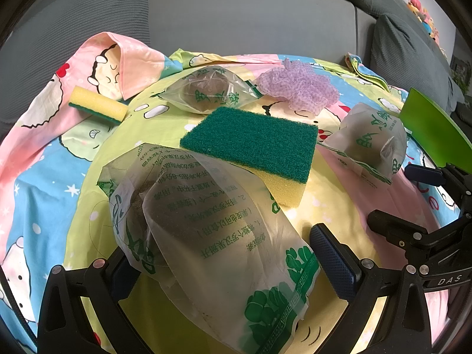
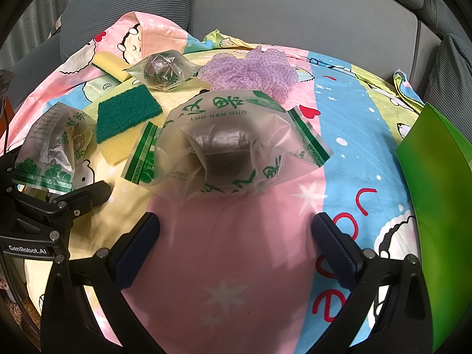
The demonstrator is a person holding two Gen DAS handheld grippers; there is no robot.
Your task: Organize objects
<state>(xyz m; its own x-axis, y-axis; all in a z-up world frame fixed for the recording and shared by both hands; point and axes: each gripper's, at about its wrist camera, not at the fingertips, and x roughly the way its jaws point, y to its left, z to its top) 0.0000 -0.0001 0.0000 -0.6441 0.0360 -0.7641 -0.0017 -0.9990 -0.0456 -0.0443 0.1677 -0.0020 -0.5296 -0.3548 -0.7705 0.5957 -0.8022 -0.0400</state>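
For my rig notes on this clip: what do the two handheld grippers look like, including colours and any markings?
Both are black angular frames with silver screws and dark blue ribbed pads. The left gripper shows "GenRobot.AI" lettering in the right wrist view; the right gripper shows "DAS" in the left wrist view. No hands, sleeves or cables visible.

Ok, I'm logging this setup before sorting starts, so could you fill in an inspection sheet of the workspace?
Surface: cartoon-print sheet, wrinkled.
Job's things: three luo han guo bags; two sponges; purple mesh puff.
Clutter: green plastic sheet at the right edge.
Grippers: left gripper open around the nearest bag; right gripper open, empty.
Cables: nothing seen.
Surroundings: grey sofa behind.
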